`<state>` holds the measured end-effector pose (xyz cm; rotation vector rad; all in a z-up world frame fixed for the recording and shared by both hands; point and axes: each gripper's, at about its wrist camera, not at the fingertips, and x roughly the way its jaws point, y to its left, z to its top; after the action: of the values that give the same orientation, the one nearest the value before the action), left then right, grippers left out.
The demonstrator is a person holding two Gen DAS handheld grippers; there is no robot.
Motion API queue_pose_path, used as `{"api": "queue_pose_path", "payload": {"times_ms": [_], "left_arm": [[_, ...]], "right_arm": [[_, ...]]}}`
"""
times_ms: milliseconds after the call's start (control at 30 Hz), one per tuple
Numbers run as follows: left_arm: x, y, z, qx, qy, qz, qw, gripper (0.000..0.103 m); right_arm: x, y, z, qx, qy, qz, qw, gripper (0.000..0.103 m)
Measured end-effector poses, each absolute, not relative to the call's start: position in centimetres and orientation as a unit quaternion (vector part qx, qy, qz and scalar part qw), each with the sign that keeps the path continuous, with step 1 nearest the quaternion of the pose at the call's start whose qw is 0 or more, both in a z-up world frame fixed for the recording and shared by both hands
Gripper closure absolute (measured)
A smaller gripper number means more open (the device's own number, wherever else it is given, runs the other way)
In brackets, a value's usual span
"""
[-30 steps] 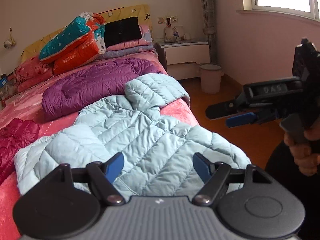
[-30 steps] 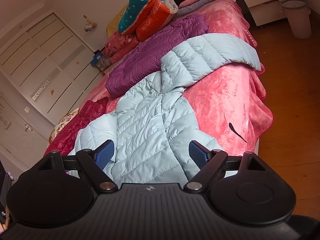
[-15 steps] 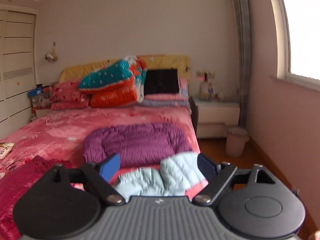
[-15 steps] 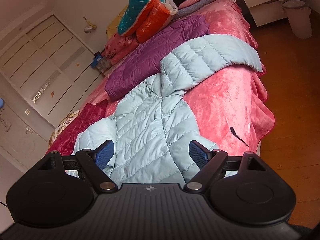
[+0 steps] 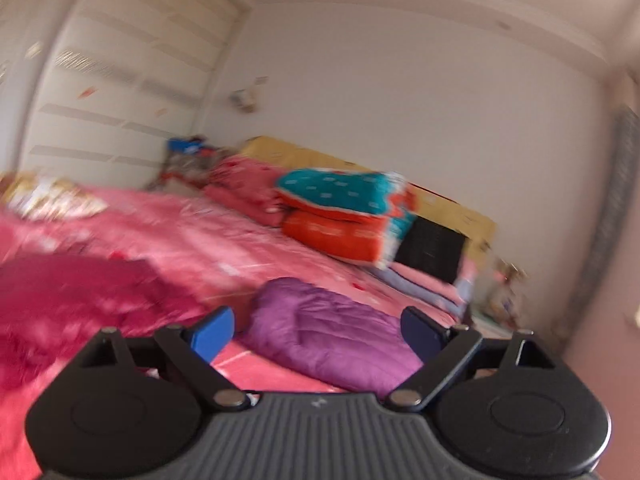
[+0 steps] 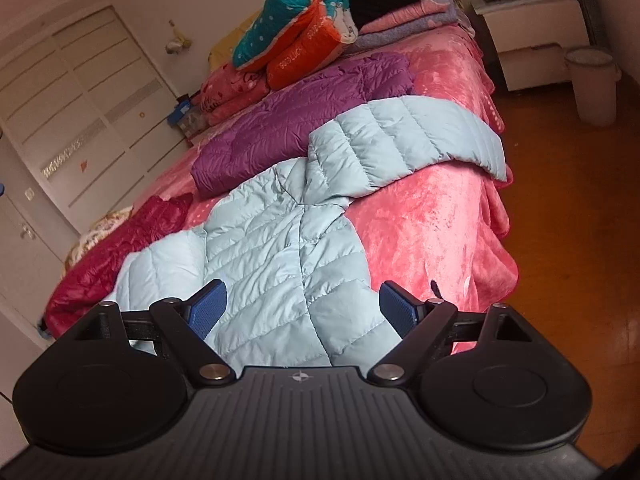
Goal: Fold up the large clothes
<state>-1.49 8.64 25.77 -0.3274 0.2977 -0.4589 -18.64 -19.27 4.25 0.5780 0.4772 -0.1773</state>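
A: Right, light-blue puffer jacket (image 6: 280, 264) lies spread on the pink bed (image 6: 432, 216), one sleeve (image 6: 416, 140) flung out toward the bed edge, hem nearest the right gripper (image 6: 300, 308).

B: Jaws?

A: Both spread wide, nothing pinched. Right gripper hovers just above the hem. Left gripper (image 5: 316, 332) points off across the bed at the purple jacket (image 5: 332, 344); that view's blurred and the blue jacket isn't in it.

B: So the step in hand, prob a first grab?

A: Looks that way. Do it well: bring the left one round over the jacket, take the outflung sleeve near the cuff, pinch 1 layer only, fold it across the chest.

B: Risk?

A: Slippery quilting, so bite deep. Dark-red jacket (image 6: 120, 248) lies touching the other sleeve; don't snag it.
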Motion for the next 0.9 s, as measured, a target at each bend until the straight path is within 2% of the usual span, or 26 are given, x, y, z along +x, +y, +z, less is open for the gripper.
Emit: {"api": "queue_pose_path", "payload": {"times_ms": [133, 333, 500, 700, 800, 867, 900], "left_arm": [[0.7, 11.9, 23.9, -0.202, 0.156, -0.192, 0.948, 0.012], [3.3, 14.9, 21.9, -0.225, 0.175, -0.174, 0.943, 0.012], [4.6, 16.9, 19.6, -0.219, 0.192, -0.156, 0.944, 0.012], [6.4, 17.6, 16.4, -0.202, 0.220, -0.170, 0.939, 0.012], [7.0, 17.5, 15.2, -0.195, 0.234, -0.198, 0.932, 0.012], [7.3, 17.3, 14.6, -0.185, 0.239, -0.210, 0.930, 0.012], [7.3, 17.2, 14.3, -0.182, 0.241, -0.215, 0.929, 0.012]], "right_arm": [[-16.0, -15.8, 5.9, 0.151, 0.250, -0.091, 0.952, 0.000], [-10.4, -8.7, 7.5, 0.032, 0.240, -0.002, 0.970, 0.000], [-6.9, -0.8, 5.9, -0.113, 0.240, 0.086, 0.960, 0.006], [-4.2, 5.6, 2.8, -0.210, 0.240, 0.137, 0.938, 0.008], [-3.3, 7.6, 1.4, -0.261, 0.234, 0.132, 0.927, 0.016], [-2.4, 7.8, 0.6, -0.278, 0.236, 0.125, 0.923, 0.030], [-1.9, 7.7, 0.2, -0.279, 0.239, 0.121, 0.922, 0.033]]}}
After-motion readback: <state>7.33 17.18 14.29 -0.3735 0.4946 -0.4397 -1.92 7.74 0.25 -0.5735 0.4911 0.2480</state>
